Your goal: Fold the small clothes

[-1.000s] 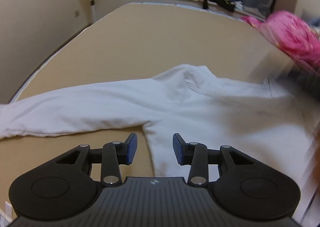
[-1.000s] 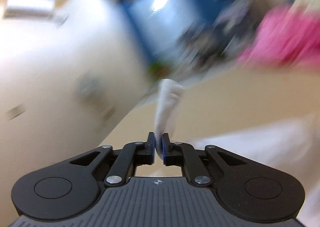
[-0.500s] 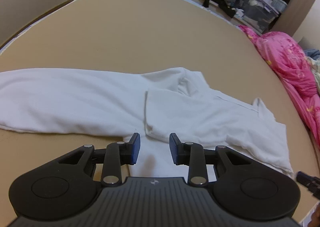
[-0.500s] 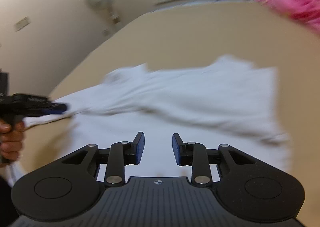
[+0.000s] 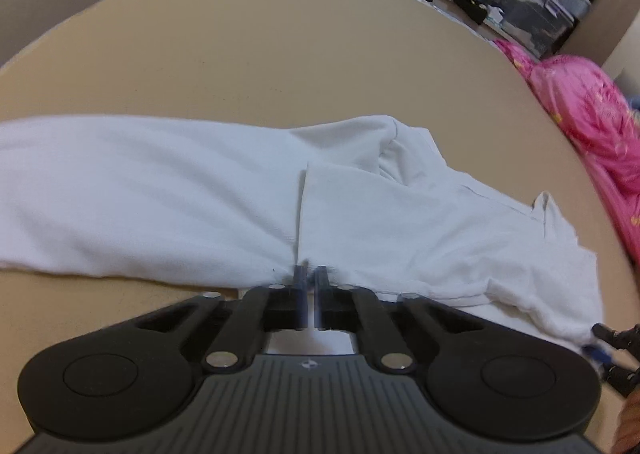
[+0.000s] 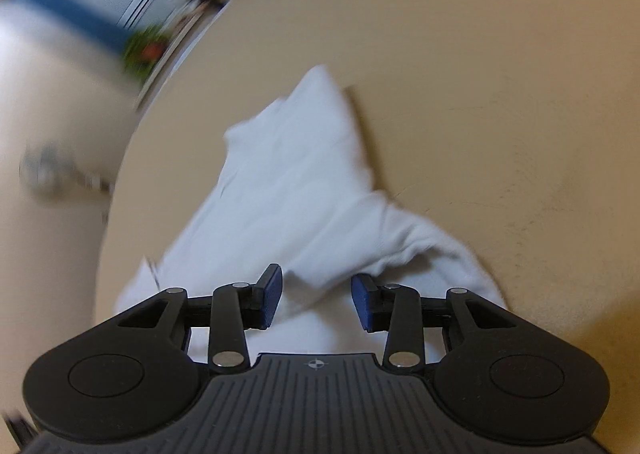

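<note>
- The white shirt (image 5: 360,213) lies spread on the tan tabletop (image 5: 280,53), long axis running left to right across our left wrist view — one long sleeve stretches off to the left, the body bunches to the right.
- Our left gripper (image 5: 309,274) sits at the near edge of the shirt, right where sleeve meets body; it points down into the cloth.
- Its jaws are pressed together with a ridge of white fabric rising straight ahead of the tips — we judge it is pinching the shirt there, though blur hides the exact contact.
- Our right gripper (image 6: 316,300) is over the shirt (image 6: 288,193) at its other end; the cloth runs away from it toward the far side of the tabletop (image 6: 500,93).
- Its jaws are part-spread and closing, a fold of cloth between the blue pads (image 6: 270,296) but not yet squeezed.
- The left hand has the hold, so the next fold likely starts from that side — right must finish closing first.
- Pink bedding (image 5: 592,113) sits well apart, at the right edge.
</note>
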